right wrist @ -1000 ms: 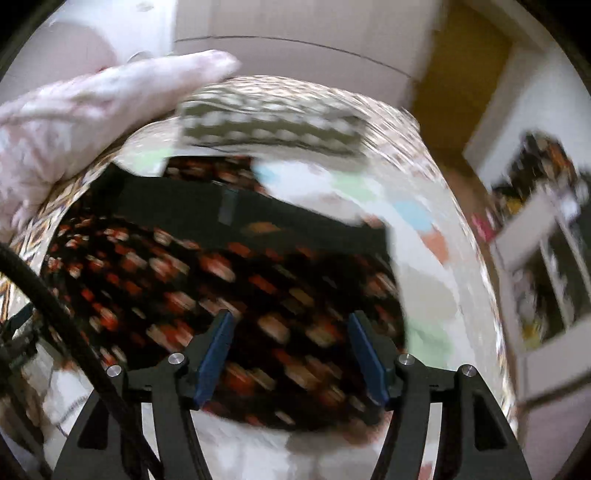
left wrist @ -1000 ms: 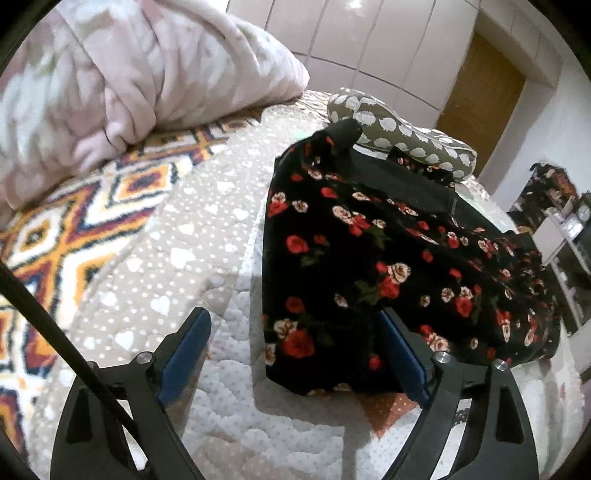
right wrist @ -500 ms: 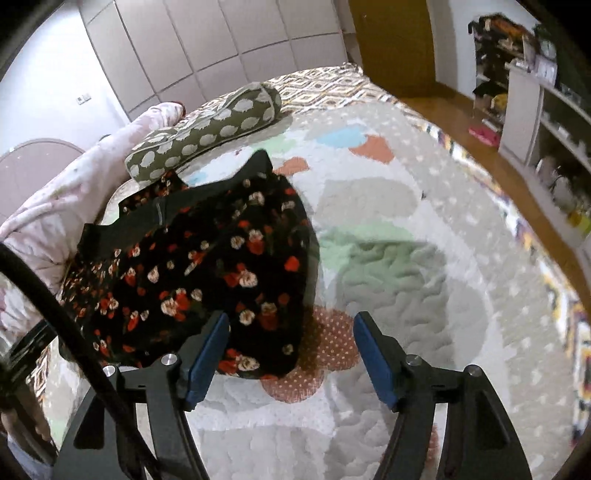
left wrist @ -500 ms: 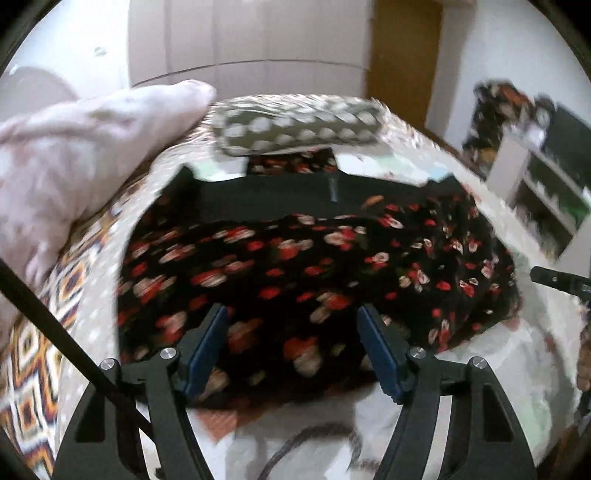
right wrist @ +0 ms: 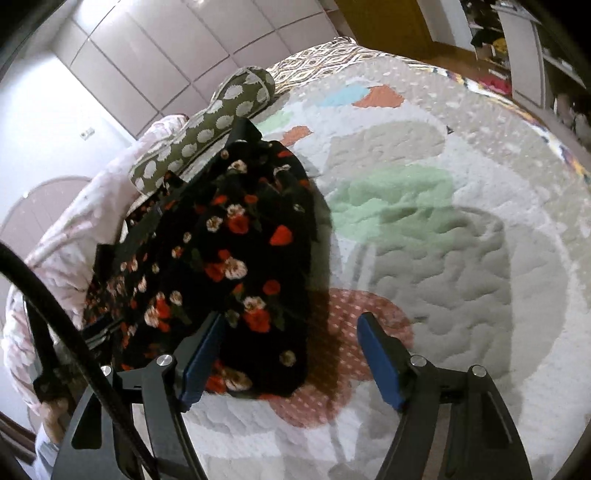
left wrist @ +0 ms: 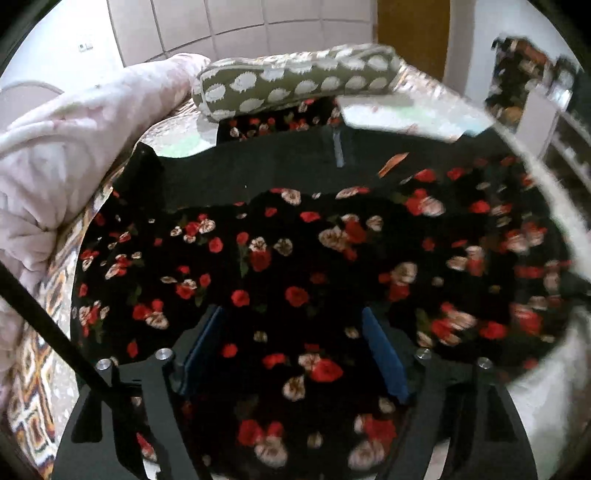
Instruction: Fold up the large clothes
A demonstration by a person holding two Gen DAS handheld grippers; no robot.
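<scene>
A black garment with red and cream flowers (left wrist: 295, 258) lies folded flat on the quilted bedspread (right wrist: 424, 229), its black waistband at the far side. My left gripper (left wrist: 295, 350) hovers close over the garment's middle. Its jaws are opening, with the cloth beneath and between them, and the blue pads (left wrist: 384, 354) do not press on it. In the right wrist view the garment (right wrist: 229, 236) lies to the left. My right gripper (right wrist: 290, 354) straddles its near right corner with jaws opening, the left pad (right wrist: 201, 358) over cloth and the other over quilt.
A green bolster with white blobs (left wrist: 295, 88) lies just beyond the garment. A pink fluffy blanket (left wrist: 55, 177) is piled on the left. A person's hand (right wrist: 55, 417) shows at the lower left. Shelves (right wrist: 524, 48) and a wooden door (left wrist: 410, 33) stand past the bed.
The left gripper swung from the garment's left edge to over its middle, and its jaws narrowed a little. The right gripper dropped and turned toward the garment's near right corner.
</scene>
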